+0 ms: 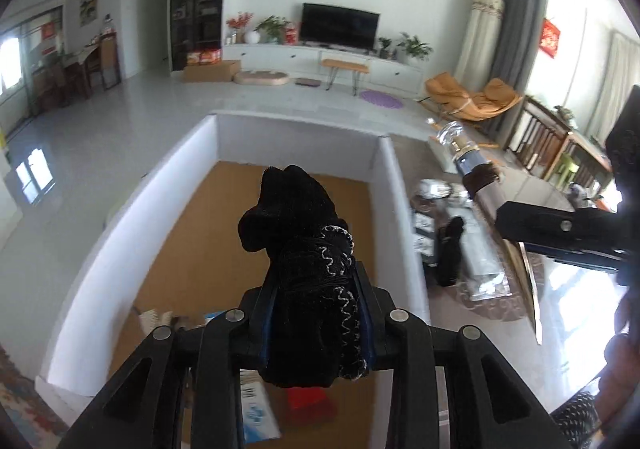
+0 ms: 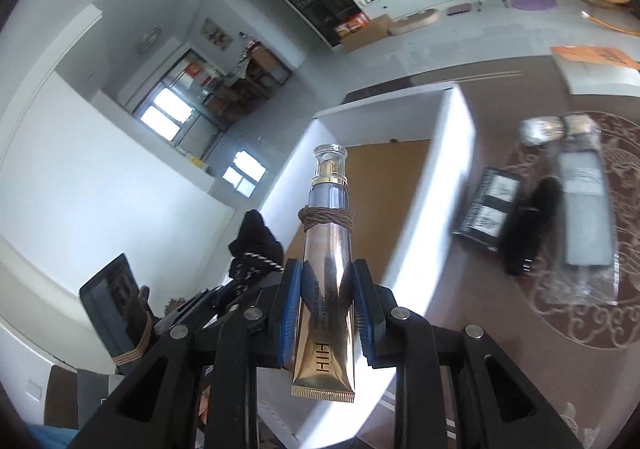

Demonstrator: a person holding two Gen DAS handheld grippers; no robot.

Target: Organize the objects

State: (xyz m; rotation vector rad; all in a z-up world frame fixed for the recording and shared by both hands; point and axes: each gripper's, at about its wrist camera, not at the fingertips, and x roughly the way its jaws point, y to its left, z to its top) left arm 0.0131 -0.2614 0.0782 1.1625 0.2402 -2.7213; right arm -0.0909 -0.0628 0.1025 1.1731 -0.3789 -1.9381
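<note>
Two loads: my left tool [image 1: 316, 313] pinches a black cloth [image 1: 304, 249] directly above the box [image 1: 384, 185]; right tool [image 2: 326, 313] pinches a tube [image 2: 326, 269], box ahead-left.

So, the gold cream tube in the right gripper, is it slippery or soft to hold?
Probably slippery: the gold tube has a glossy, mirror-like skin. Likely soft too, since its crimped flat end suggests squeezable walls. The clear cap looks rigid, so it may be top-heavy in the right gripper.

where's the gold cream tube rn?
The gold cream tube is clamped in the right hand-held gripper, cap pointing forward, held above the white box; the left wrist view shows it at right.
</note>
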